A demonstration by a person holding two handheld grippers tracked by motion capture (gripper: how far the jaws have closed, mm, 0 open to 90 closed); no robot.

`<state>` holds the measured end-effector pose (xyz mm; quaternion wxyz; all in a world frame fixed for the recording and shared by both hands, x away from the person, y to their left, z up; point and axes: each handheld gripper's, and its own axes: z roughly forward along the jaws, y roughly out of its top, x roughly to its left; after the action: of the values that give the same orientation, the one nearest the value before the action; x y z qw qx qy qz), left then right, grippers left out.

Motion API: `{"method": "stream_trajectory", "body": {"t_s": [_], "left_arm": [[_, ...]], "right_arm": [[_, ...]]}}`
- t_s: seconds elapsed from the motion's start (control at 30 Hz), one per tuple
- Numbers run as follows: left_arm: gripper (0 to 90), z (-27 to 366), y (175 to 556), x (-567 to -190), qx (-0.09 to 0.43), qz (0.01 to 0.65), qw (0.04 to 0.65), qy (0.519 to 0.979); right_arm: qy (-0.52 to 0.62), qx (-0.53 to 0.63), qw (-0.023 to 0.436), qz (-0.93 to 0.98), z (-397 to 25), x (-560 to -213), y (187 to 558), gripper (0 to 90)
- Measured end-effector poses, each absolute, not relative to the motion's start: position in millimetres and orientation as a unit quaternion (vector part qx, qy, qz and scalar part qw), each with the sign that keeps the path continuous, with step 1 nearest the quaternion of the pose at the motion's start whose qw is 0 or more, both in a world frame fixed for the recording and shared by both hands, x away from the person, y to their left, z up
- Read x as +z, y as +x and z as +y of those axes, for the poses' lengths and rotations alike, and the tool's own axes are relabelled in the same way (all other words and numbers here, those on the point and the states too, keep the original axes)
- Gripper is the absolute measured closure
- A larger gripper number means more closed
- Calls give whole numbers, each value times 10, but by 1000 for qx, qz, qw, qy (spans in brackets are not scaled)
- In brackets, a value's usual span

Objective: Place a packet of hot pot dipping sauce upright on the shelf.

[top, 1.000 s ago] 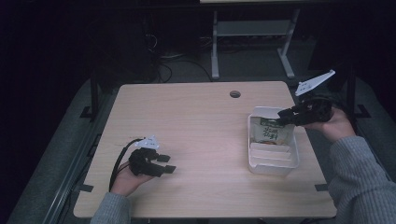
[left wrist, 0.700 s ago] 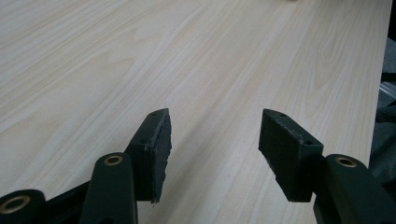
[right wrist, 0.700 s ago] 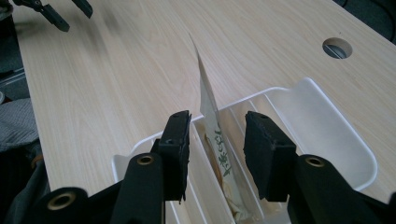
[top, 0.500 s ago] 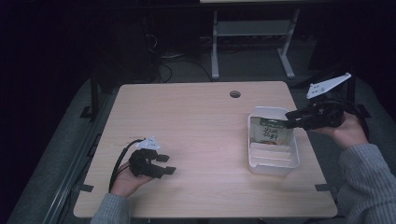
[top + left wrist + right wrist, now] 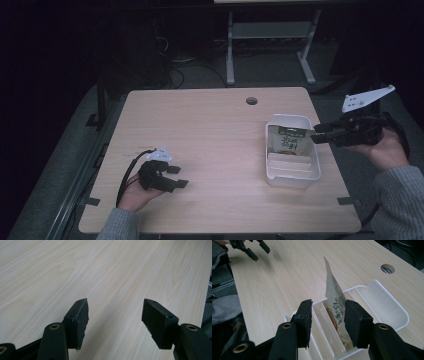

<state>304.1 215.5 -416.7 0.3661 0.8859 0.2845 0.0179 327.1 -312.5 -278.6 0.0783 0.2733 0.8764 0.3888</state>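
Observation:
A white slotted tray (image 5: 295, 180) sits on the right side of the wooden table (image 5: 210, 135). In one of its slots a green snack packet (image 5: 288, 141) stands upright. My right gripper (image 5: 318, 134) hovers just right of the tray, past the table's edge, open and pointing at the packet. In the right gripper view the packet (image 5: 334, 297) stands in the tray (image 5: 387, 305) just beyond my open right gripper (image 5: 329, 302), free of both jaws. My left gripper (image 5: 178, 177) rests low on the table's front left, open and empty; its (image 5: 115, 302) jaws frame bare wood.
A round cable hole (image 5: 251, 100) lies near the table's far edge. A metal frame (image 5: 270, 35) stands on the dark floor behind the table. In the right gripper view the left gripper (image 5: 257, 251) shows far off across the bare tabletop (image 5: 287, 277).
My right gripper has drawn back to the right, from over the tray's far end to beyond the table's edge. The packet stays standing in the tray. The left gripper has not moved.

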Motion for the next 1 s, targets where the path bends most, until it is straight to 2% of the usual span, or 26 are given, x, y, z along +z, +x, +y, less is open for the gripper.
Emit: {"method": "stream_trajectory", "body": {"t_s": [0.5, 1.0], "left_arm": [[356, 2147, 3051, -4186, 16, 284, 360, 888], [348, 2150, 3045, -4176, 20, 285, 363, 887]], "right_arm": [[266, 391, 70, 878, -3010, -2905, 2987, 528], [250, 391, 40, 885, -2711, -3126, 2833, 497]]}}
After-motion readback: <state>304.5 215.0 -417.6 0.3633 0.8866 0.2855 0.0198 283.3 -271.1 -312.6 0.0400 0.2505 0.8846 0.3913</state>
